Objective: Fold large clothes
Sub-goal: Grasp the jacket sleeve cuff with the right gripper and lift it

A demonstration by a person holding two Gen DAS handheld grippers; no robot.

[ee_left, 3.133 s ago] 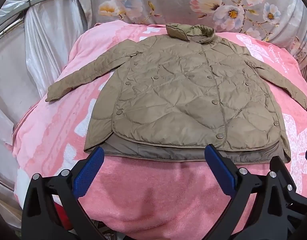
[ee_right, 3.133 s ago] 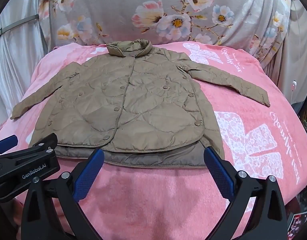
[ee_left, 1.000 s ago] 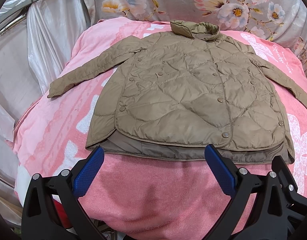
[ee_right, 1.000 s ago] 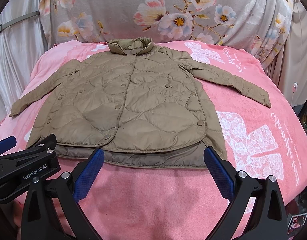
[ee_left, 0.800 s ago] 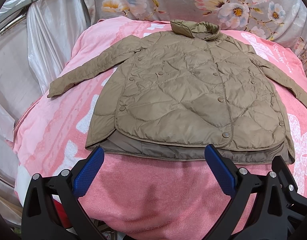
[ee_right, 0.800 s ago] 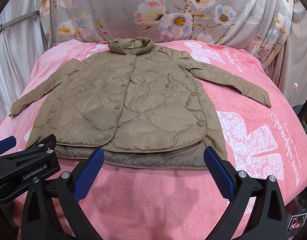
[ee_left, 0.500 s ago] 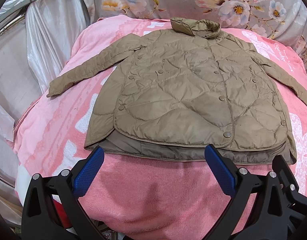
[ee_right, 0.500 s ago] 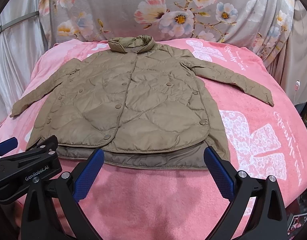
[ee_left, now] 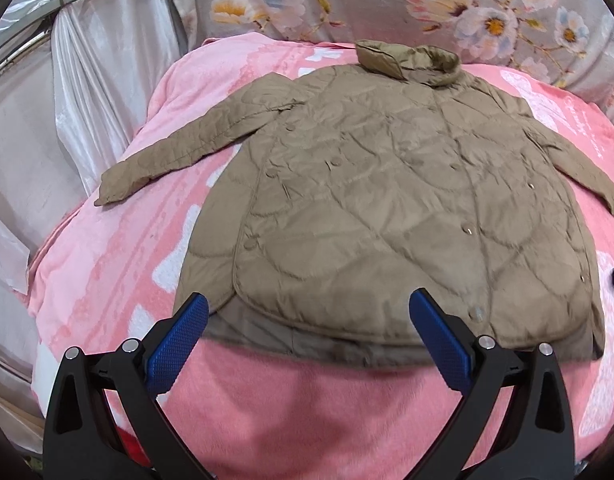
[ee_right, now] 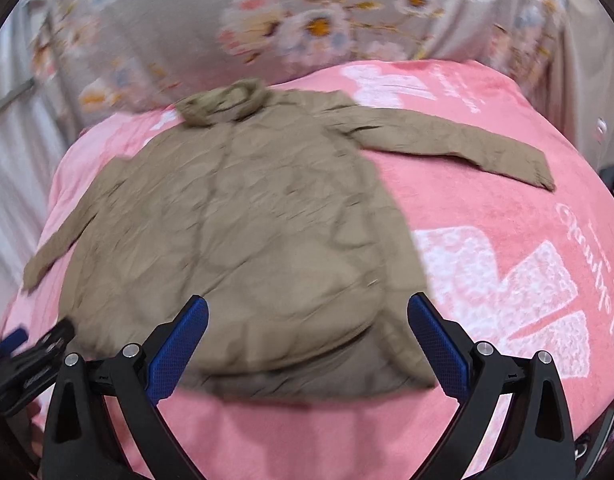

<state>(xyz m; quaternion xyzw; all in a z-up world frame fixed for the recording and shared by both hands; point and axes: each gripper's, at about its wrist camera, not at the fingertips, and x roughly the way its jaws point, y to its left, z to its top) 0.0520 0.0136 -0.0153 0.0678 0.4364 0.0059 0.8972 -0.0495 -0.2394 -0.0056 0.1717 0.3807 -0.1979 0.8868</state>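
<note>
Left wrist view: lying flat ahead of the left gripper (ee_left: 309, 316), jacket (ee_left: 387, 208) spread for folding; both left and right gripper (ee_right: 307, 318) gaping wide, gripping nothing.

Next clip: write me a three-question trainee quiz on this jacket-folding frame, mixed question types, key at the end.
1. True or false: the jacket is already folded in half.
2. What does the jacket lie on? A) bare floor B) pink blanket C) wooden table
3. Fill in: both the left gripper and the right gripper are ____ and hold nothing.

Key: 1 false, it lies flat with both sleeves spread out and the collar at the far end. 2 B. 3 open.
</note>
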